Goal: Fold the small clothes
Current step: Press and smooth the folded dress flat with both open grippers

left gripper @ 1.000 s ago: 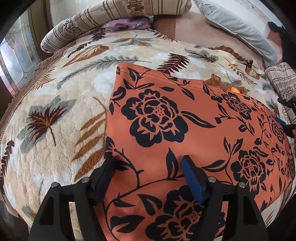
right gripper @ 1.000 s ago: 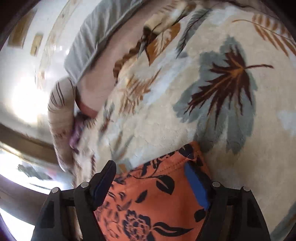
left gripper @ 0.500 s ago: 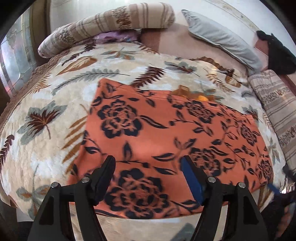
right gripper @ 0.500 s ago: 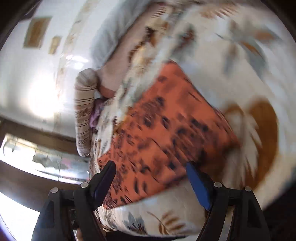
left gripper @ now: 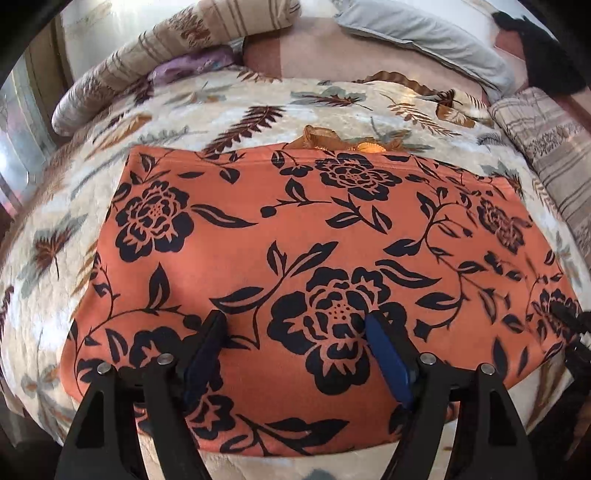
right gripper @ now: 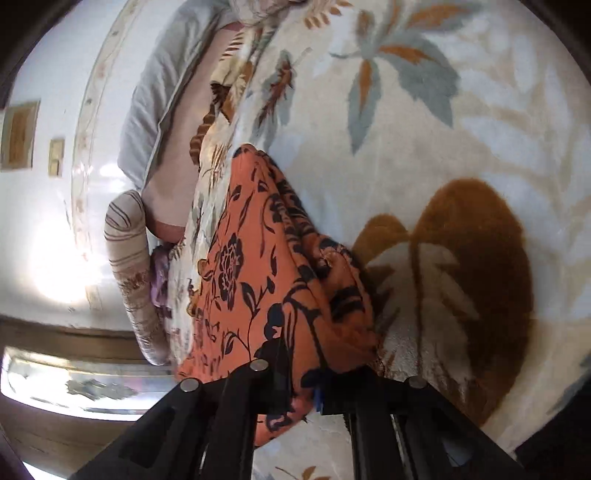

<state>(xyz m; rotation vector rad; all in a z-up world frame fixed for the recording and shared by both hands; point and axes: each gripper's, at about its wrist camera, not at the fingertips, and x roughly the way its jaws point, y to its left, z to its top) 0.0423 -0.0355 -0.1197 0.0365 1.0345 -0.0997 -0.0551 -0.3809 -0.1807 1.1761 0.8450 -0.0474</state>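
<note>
An orange garment with black flowers point(left gripper: 295, 229) lies flat on the leaf-patterned blanket point(left gripper: 74, 221). My left gripper point(left gripper: 295, 332) is open and empty, hovering over the garment's near middle. My right gripper point(right gripper: 303, 373) is shut on the garment's near right corner point(right gripper: 288, 295), which bunches up between the fingers. The right gripper also shows in the left wrist view at the far right edge point(left gripper: 576, 328).
A striped bolster point(left gripper: 177, 51) and a purple cloth point(left gripper: 195, 62) lie at the back left, a grey pillow point(left gripper: 424, 33) at the back, a striped cushion point(left gripper: 554, 158) at the right. A window point(right gripper: 74, 384) is beside the bed.
My left gripper has drawn back and shifted right along the garment's near edge. My right gripper has swung to the near right corner and closed on it.
</note>
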